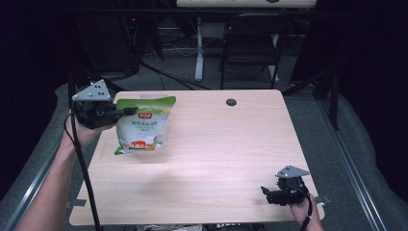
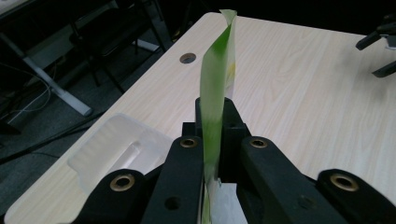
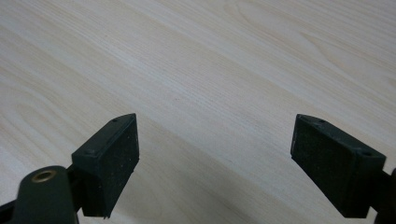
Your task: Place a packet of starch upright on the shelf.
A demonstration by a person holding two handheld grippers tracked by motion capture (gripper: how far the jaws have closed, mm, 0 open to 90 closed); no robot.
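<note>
At about nine o'clock on the pale wooden table [image 1: 216, 144], left gripper [image 1: 126, 111] clamps the top green edge of a green-and-white pouch [image 1: 142, 126]. Pouch hangs clear of the tabletop near the left edge, label facing the high view, shadow beneath it on the wood. Left gripper view: jaws pinched tight on the pouch [image 2: 215, 79], seen edge-on as a thin green strip rising toward twelve o'clock; a clear plastic tray [image 2: 116, 147] lies below at roughly eight o'clock.

Right gripper [image 1: 266, 192] sits at about five o'clock on the table, near the front right corner, well apart from the pouch. Right gripper view: jaws spread wide, nothing between them, bare wood grain beyond.

Round dark cable hole [image 1: 231, 102] at twelve o'clock near the far edge. Black chair [image 1: 250, 43] stands behind the table.
</note>
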